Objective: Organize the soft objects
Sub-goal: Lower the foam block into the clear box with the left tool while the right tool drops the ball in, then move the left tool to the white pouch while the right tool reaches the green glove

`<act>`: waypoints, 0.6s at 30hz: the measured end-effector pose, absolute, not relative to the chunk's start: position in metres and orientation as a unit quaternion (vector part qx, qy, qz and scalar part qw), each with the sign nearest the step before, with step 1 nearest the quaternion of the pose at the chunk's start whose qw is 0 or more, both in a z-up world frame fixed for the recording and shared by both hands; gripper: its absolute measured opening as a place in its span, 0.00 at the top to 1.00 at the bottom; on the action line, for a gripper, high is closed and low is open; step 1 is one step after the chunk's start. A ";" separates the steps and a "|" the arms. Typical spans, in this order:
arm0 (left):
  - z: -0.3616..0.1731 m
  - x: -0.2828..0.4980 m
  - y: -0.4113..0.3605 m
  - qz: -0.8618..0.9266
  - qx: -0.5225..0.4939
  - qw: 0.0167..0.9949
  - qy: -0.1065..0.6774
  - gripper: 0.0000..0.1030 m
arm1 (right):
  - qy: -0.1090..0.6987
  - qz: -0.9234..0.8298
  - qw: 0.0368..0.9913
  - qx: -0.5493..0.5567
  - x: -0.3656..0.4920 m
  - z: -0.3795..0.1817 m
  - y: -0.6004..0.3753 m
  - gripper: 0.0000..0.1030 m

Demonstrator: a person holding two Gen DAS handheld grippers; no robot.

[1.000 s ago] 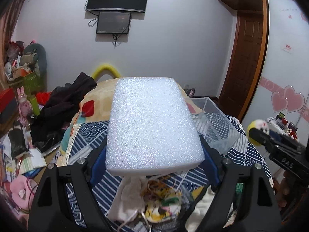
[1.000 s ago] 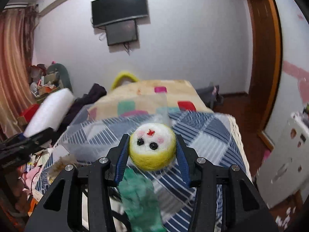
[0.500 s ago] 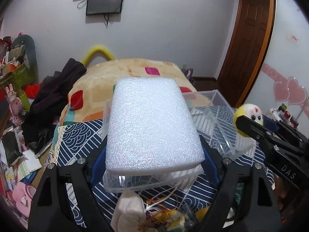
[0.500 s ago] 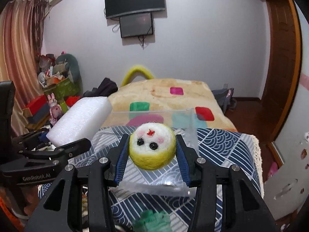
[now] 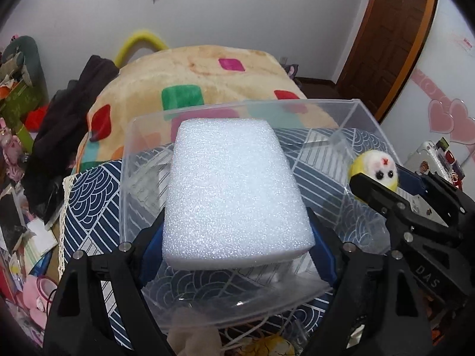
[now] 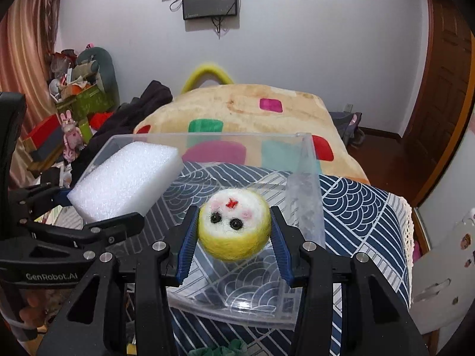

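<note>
A surface draped in a navy cloth with white wave and stripe patterns (image 6: pixel 356 207) carries a clear plastic rectangular bin (image 6: pixel 305 178). Behind it, a cream blanket with coloured squares (image 6: pixel 252 112) covers the bed.

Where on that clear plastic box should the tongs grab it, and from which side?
Probably the near rim of the clear plastic box, coming from above: its walls are thin and upright and the top is open, so one finger can slip inside and one outside. Both tongs are full, though: left tongs hold the foam block.
</note>
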State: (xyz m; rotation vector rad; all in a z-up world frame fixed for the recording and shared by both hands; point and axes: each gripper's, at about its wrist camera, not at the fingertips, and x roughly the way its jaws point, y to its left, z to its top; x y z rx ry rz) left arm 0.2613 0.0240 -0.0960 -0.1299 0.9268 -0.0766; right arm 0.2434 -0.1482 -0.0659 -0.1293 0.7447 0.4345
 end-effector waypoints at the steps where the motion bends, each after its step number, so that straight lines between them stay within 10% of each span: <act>1: -0.097 0.262 0.025 -0.036 -0.065 0.890 0.450 0.19 | 0.364 0.211 0.905 -0.065 0.245 -0.066 -0.148 0.58; 18: -0.067 0.233 0.032 -0.034 -0.059 0.909 0.412 0.14 | 0.330 0.217 0.916 -0.069 0.226 -0.037 -0.157 0.41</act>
